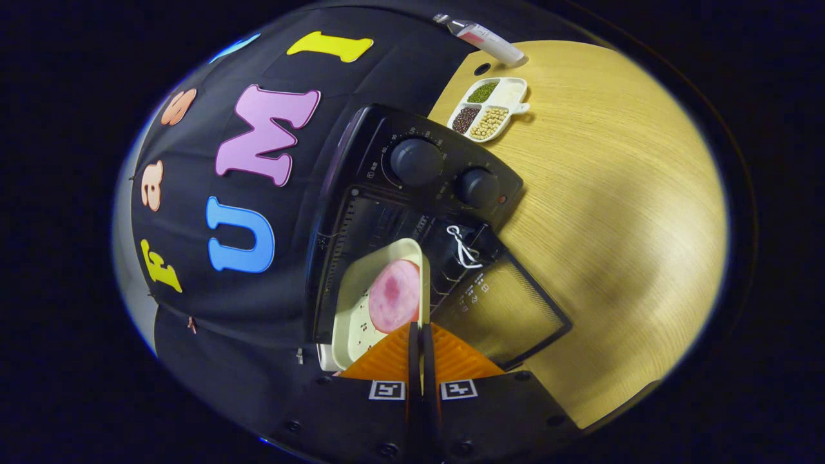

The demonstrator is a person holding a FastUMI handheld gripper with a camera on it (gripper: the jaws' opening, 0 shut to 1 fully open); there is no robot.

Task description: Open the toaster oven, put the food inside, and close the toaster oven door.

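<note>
The claw (pixel 422 335) was clenched on the rim of a cream tray (pixel 361 309) carrying a pink ham slice (pixel 393 295), halfway into the open toaster oven (pixel 412 193) at frame centre.

- Wooden table (pixel 612 193), pale grain.
- White divided dish (pixel 493 106) on it: green, dark and beige beans in separate compartments.
- Tube-like object (pixel 486 38) just beyond dish, blurred.

The gripper (pixel 422 335) has two flat, ribbed, wedge-shaped fingers (pixel 461 361) that meet along a narrow dark seam. Behind them, on a dark body studded with round screws (pixel 387 447), sit two square black-and-white marker tags (pixel 387 390), one on each side of the seam.
</note>
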